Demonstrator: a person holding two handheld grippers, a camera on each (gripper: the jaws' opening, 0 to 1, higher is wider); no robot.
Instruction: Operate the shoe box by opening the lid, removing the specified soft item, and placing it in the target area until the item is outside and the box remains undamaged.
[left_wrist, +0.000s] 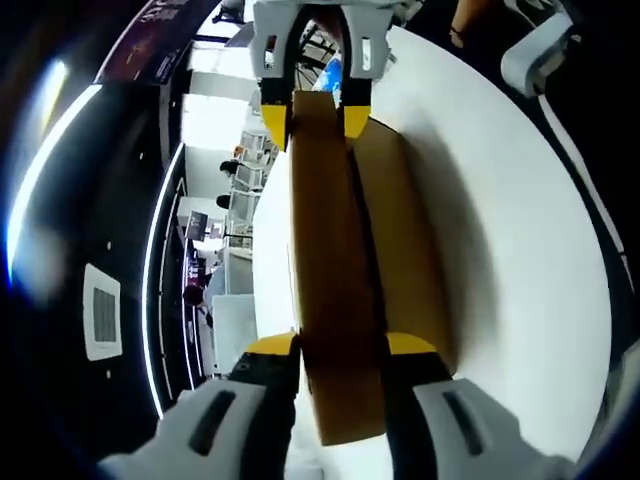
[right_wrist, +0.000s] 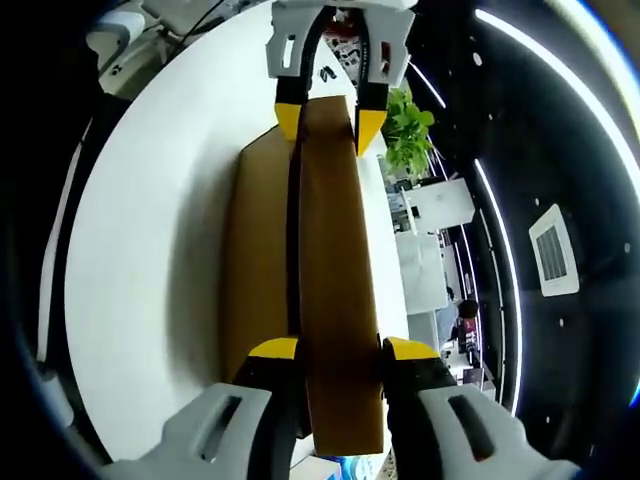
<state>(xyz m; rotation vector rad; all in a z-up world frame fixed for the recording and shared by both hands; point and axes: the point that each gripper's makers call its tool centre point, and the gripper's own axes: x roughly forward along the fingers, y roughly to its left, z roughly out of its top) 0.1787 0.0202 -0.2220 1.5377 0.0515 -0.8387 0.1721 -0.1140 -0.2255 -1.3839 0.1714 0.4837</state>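
Observation:
A brown cardboard shoe box lies on a white round table. Its long lid runs straight away from each camera, with a dark gap between it and the box body. In the left gripper view my left gripper is shut on the near end of the lid, and my right gripper is clamped on the far end. The right gripper view mirrors this: my right gripper holds the near end, my left gripper the far one. What is inside the box is hidden.
Both views are rolled sideways, so the table stands upright in them. A white device sits near the table's edge. A green plant and office furniture lie beyond the rim. Bare tabletop runs alongside the box.

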